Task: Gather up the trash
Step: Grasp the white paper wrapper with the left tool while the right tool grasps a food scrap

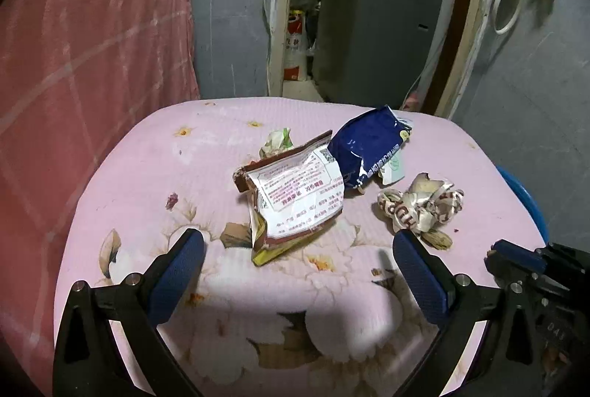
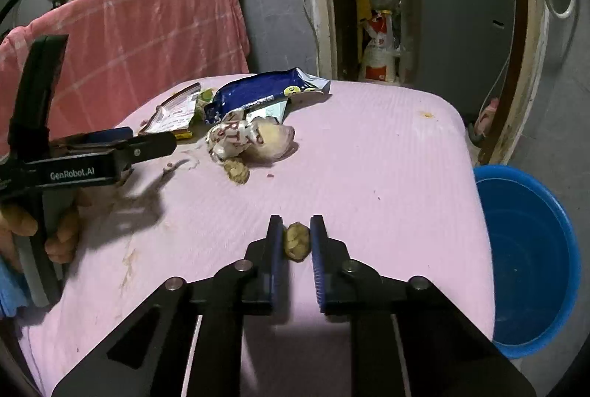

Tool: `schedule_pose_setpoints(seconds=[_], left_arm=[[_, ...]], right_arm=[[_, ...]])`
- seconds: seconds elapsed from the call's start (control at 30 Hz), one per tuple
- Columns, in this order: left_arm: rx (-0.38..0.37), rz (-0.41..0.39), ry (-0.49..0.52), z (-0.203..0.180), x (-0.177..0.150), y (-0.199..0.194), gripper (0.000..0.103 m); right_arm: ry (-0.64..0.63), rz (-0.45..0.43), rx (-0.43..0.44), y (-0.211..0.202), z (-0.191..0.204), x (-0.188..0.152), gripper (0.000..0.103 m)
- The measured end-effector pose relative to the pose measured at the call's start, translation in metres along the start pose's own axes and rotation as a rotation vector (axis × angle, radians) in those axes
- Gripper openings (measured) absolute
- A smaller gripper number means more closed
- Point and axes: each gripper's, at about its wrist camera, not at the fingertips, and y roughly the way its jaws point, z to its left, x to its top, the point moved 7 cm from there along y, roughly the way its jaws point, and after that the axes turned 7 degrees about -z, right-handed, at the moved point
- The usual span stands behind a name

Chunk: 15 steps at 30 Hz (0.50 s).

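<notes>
The left tool has its blue-padded fingers spread wide apart, holding nothing, above the pink floral-cloth worktop. Directly ahead of it, between the finger lines, lies a flattened foil snack bag: brown-edged, white printed back panel, creased. Behind that bag sits a small crumpled green-and-white wrapper. Ahead and to the right is a glossy dark-blue foil bag, puffed and wrinkled, torn at the top. Just beyond the right fingertip rests a crumpled white paper wrapper with red lettering, and a ridged tan nutshell touching its near side.

The right tool is clamped on a shell fragment, tan, lumpy and rough, pinched between the blue ribbed pads just above the cloth. To its right, beside the worktop edge and lower, stands a round blue plastic basin, smooth-walled.
</notes>
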Motion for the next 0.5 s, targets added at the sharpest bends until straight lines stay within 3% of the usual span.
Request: schedule_pose_setpoints(seconds=[0.2,0.37,0.5], left_arm=[[0.019,0.028,0.005,0.002,0.007,0.012,0.093],[0.027,0.069,-0.017,0.006,0.005,0.021,0.073],[0.027,0.069,-0.036,0.008,0.006,0.021,0.070]], right_arm=[[0.027,-0.005,0.003,0.011,-0.008,0.012,0.012],[0.036,-0.022,0.015,0.014,-0.007,0.016,0.012],[0.020,-0.027,0.022,0.014,-0.004,0.016,0.012]])
